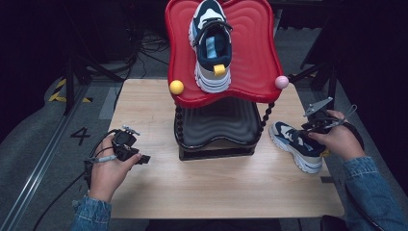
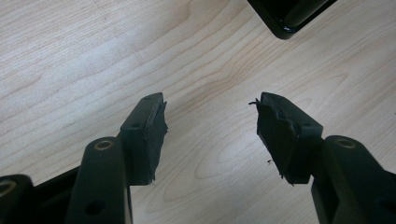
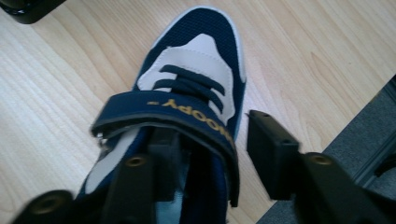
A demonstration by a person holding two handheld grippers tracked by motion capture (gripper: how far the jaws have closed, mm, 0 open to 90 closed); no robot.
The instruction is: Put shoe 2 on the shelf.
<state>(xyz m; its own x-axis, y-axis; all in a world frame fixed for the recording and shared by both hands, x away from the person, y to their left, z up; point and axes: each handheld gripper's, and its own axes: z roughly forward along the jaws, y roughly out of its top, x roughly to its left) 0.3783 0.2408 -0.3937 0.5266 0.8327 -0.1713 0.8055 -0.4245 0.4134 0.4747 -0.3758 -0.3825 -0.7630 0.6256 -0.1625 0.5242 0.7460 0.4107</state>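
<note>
Right tool (image 3: 205, 154) sits low over the shoe on the tabletop (image 3: 196, 116), its jaws parted: one jaw reaches down inside the shoe's opening, under the strap, and the other stands outside the shoe's side wall, so that wall lies between them. Whether the jaws already press on it I cannot tell; no squeeze is visible, and I read it as spread and not yet clamped. In the high view the right hand (image 1: 337, 139) holds this tool (image 1: 312, 132) over the heel half of that shoe (image 1: 293, 139), which lies at the right end of the tabletop (image 1: 144, 192), just beside the black lower tier of the stand (image 1: 216, 127). The shoe's long axis runs from its toe, pointing up and left toward the stand, back to its heel under the hand, so the tool comes at it from the heel end. The right hand is plainly the nearer one.

Left tool (image 2: 210, 126) hangs wide open over bare wood, holding nothing, well apart from that shoe; the left hand (image 1: 113, 168) rests it at the tabletop's left side.

By count: two shoes, one on the tabletop and a second shoe (image 1: 211, 43) on the red upper tray (image 1: 255, 53); two tiers to the stand; two ball knobs on the tray's front corners, one yellow (image 1: 176, 87) and one pink (image 1: 281, 82).
</note>
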